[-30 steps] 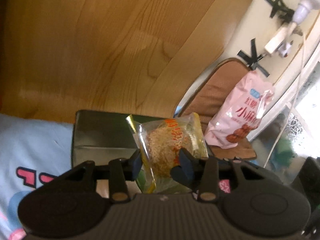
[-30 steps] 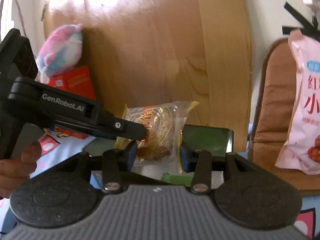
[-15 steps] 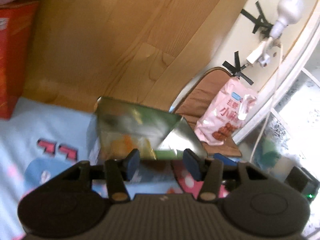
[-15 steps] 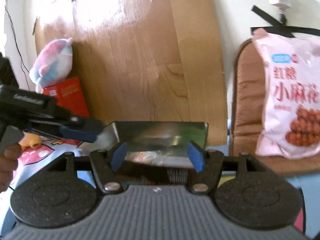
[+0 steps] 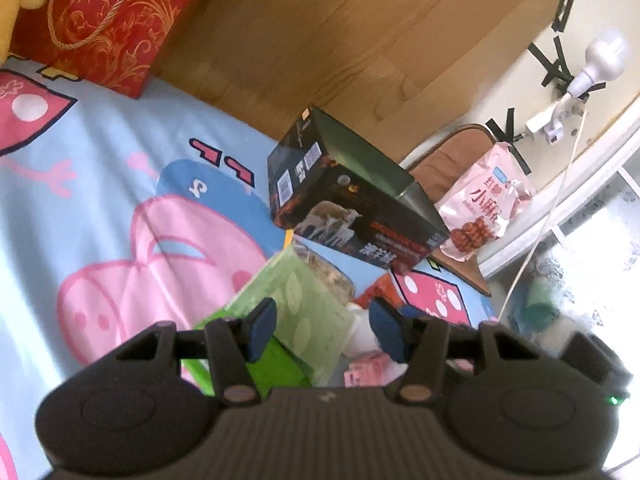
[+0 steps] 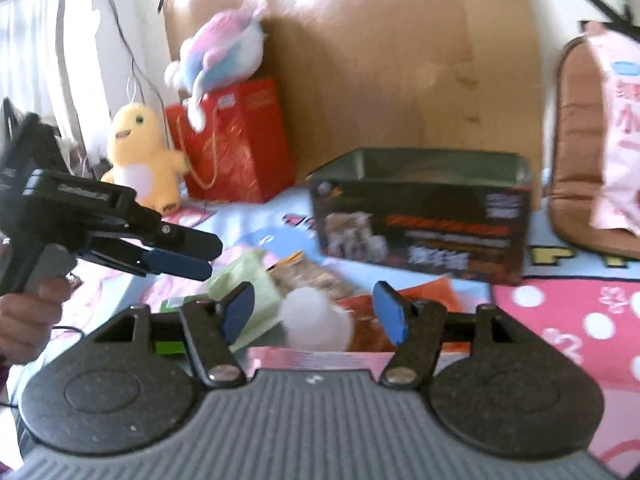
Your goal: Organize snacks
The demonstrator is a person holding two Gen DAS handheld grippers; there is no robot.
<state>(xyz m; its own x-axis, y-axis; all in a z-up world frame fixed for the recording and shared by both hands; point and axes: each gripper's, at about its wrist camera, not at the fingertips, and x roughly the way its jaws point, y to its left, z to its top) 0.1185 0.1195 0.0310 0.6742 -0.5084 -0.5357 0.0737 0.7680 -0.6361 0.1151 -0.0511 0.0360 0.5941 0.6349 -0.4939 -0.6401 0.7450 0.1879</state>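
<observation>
- Green packet point(image 5: 298, 308) tops the loose snack pile on the cartoon bedsheet point(image 5: 120, 184), just before the dark open-topped box point(image 5: 352, 204).
- Left gripper point(image 5: 320, 330): jaws apart, empty, having just widened; it hangs above the green packet.
- Right gripper point(image 6: 316, 312): jaws apart, empty, having just narrowed; it hovers over a white round snack point(image 6: 316, 320).
- Judgement: pick one packet only, pinch its edge, lift clear, drop it in the box.

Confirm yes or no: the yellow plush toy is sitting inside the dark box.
No, the yellow plush toy stands on the blanket beside the red gift bag, apart from the dark box.
</observation>
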